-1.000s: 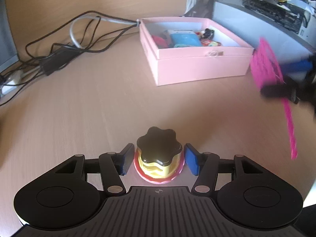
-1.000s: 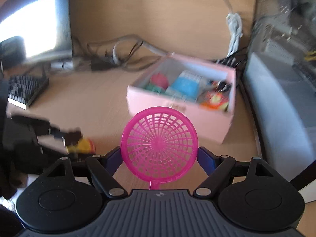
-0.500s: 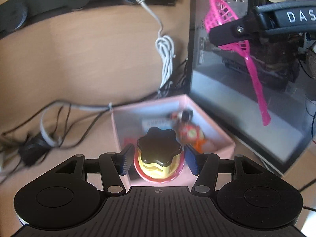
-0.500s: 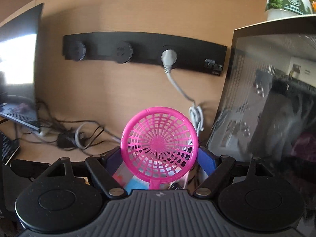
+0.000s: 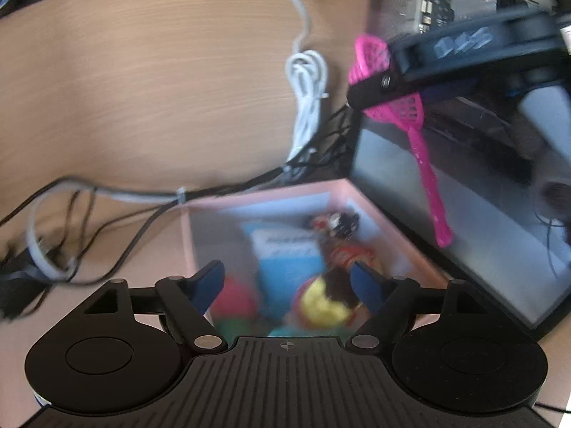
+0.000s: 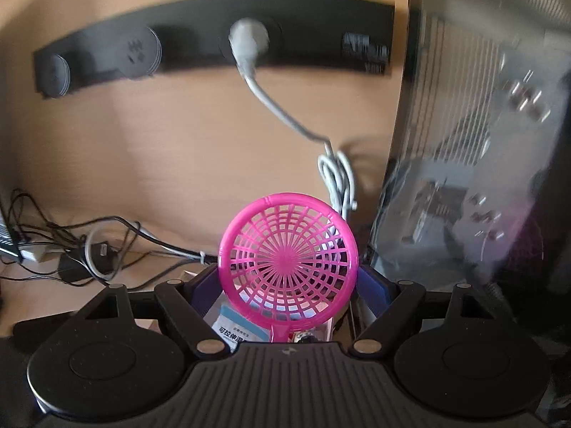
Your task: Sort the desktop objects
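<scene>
left wrist view: a second ago the toy cake was squeezed between the blue pads, above the bare desk. now the jaws of the left gripper [image 5: 287, 281] are opening and stand wide apart, and the pads do not touch anything. the toy cake [image 5: 326, 301] is seen lower down, tipped over, inside the pink box [image 5: 389, 221], which was far off before and is now right under the gripper. the cake is blurred, so it cannot be told if it is lying still. a blue packet [image 5: 285, 253] and a small red and black toy [image 5: 340, 235] are also in the box, both fuzzy. the near part of the box is hidden by the gripper body. the right gripper [image 5: 385, 82] is seen up on the right, closed on the pink scoop [image 5: 424, 164], whose handle hangs down in front of the computer case [image 5: 481, 214].

right wrist view: a second ago the whole box was seen ahead. now only a strip of it is seen, low between the jaws of the right gripper [image 6: 289, 281]. the round net of the pink scoop [image 6: 289, 260] is held between the blue pads, as before. its handle is cut off by the gripper body. the computer case [image 6: 481, 142] on the right is blurred.
</scene>
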Available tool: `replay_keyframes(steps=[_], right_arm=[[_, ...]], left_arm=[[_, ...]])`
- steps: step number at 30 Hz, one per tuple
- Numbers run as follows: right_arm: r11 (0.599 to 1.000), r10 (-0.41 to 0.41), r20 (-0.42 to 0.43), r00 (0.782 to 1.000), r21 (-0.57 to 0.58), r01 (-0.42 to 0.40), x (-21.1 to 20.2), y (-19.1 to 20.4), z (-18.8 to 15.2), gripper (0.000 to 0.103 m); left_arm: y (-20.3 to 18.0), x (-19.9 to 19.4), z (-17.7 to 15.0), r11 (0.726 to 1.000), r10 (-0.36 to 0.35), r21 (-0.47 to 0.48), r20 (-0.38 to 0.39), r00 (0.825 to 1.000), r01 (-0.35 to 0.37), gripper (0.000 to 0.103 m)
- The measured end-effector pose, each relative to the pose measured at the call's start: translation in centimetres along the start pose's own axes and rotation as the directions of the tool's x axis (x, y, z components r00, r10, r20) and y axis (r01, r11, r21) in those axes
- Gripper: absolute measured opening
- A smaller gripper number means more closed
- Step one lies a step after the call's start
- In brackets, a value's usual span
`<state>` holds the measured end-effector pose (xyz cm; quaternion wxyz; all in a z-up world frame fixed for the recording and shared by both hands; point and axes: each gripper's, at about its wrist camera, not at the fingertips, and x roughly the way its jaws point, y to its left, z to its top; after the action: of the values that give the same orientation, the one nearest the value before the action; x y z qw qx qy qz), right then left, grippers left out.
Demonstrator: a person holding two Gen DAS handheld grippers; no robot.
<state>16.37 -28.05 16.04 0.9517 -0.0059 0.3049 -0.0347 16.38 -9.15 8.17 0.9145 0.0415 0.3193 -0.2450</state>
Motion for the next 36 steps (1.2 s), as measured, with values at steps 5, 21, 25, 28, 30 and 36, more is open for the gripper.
replay_keyframes(steps=[5,21,25,28,30,36], right_arm=[[0.999,-0.047,-0.068,0.997,-0.012,0.046,3.2,0.5,-1.1,0.082],[1.000,0.031,-0.154,0.988,0.008,-0.030,4.3,2.6,-6.1,0.085],[0.997,0.073,-0.150,0.986,0.045,-0.067,2.7,2.7,-7.0,0.058],[0.989,0.077,-0.152,0.985,0.139,-0.056,2.8,1.3,-7.0,0.051],[0.984,0.093,-0.151,0.984,0.162,-0.068,2.7,0.9,-6.9,0.051],[0.979,0.156,-0.156,0.975,0.154,-0.132,2.9,2.0,-7.4,0.051]], left_arm=[[2.1,-2.6,-3.3,0.997,-0.008,-0.073,-0.033,0.999,0.005,0.091],[2.7,-2.8,-5.7,0.995,-0.008,-0.102,-0.081,0.997,0.000,0.096],[0.6,-1.7,-4.2,0.999,-0.029,-0.023,-0.056,0.998,0.027,0.096],[-1.2,-0.5,-3.5,0.996,0.005,0.088,-0.047,0.999,-0.001,0.098],[-1.1,0.0,-3.1,0.992,0.021,0.127,-0.039,0.999,-0.016,0.101],[3.2,0.8,-2.5,0.976,0.211,0.063,-0.050,0.976,-0.208,0.099]])
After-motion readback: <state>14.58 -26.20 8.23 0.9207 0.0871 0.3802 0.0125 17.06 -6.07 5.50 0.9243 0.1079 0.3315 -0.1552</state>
